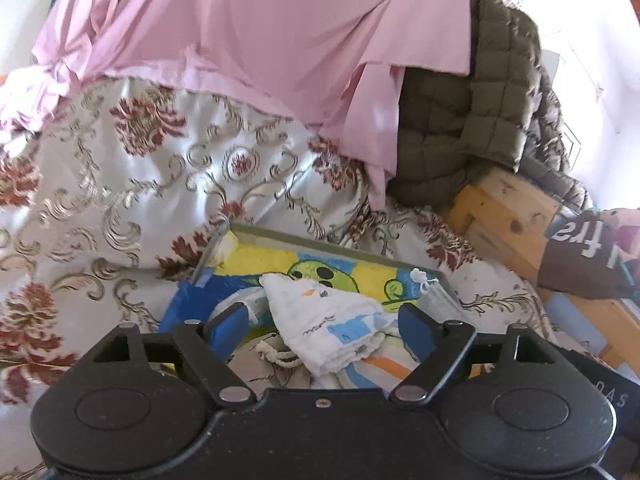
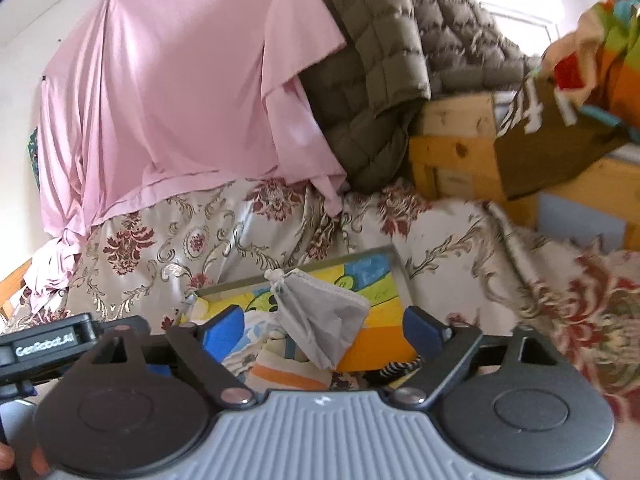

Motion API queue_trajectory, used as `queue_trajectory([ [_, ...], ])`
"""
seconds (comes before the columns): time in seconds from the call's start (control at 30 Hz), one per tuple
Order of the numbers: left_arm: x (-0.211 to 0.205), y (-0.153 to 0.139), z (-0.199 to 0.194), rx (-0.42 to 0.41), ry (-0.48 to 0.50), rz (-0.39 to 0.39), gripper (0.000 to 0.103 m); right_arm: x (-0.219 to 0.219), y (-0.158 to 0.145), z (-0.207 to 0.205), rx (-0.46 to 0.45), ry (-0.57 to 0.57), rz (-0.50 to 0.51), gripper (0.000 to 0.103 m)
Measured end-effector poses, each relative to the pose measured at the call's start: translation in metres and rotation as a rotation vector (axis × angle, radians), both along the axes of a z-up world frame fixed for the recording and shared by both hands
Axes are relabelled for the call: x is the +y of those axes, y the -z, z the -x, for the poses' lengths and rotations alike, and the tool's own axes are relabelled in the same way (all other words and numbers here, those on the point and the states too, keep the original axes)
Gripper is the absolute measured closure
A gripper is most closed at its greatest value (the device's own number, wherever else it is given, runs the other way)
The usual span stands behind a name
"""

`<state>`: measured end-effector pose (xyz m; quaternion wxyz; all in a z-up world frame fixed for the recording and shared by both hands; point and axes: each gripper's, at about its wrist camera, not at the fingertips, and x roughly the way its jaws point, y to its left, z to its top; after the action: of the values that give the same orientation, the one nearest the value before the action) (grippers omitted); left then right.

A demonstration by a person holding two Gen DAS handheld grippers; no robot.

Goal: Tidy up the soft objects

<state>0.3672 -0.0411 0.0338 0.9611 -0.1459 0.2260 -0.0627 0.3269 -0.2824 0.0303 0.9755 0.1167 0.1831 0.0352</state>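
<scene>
Grippers are both hanging spread, gripping nothing; left gripper (image 1: pixel 322 322) is flanking a folded white printed muslin cloth (image 1: pixel 332 320) lying inside the colourful cartoon-print box (image 1: pixel 320 246) on the floral bedspread (image 1: pixel 120 184); right gripper (image 2: pixel 324 326) is hovering around a limp grey drawstring pouch (image 2: pixel 320 316).

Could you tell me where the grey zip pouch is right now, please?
In the right wrist view the grey zip pouch sits between the open right gripper fingers, over the colourful tray, beside the folded white cloth.
</scene>
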Motion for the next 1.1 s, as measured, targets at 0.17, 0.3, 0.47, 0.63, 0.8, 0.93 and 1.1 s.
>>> queue_trajectory([
  [0.17,0.004,-0.010,0.044,-0.036,-0.009,-0.021,0.009,0.000,-0.008,0.041,-0.007,0.006,0.003,0.006],
  [0.3,0.006,-0.012,0.084,-0.061,-0.012,-0.043,0.006,0.004,-0.011,0.078,-0.014,0.005,0.017,0.003],
  [0.47,0.010,-0.008,0.138,-0.077,-0.012,-0.051,0.004,0.011,-0.008,0.128,-0.008,-0.001,0.034,0.000],
  [0.63,0.015,-0.003,0.186,-0.083,-0.013,-0.063,0.003,0.020,-0.002,0.173,0.012,-0.013,0.048,0.000],
  [0.8,0.023,0.002,0.228,-0.078,-0.021,-0.060,0.002,0.025,0.002,0.209,0.028,-0.012,0.046,0.000],
  [0.93,0.028,0.004,0.251,-0.069,-0.022,-0.070,0.002,0.028,0.005,0.233,0.032,-0.003,0.041,0.000],
  [1.1,0.033,0.006,0.277,-0.068,-0.019,-0.113,0.002,0.032,0.006,0.253,0.040,-0.002,0.045,0.000],
])
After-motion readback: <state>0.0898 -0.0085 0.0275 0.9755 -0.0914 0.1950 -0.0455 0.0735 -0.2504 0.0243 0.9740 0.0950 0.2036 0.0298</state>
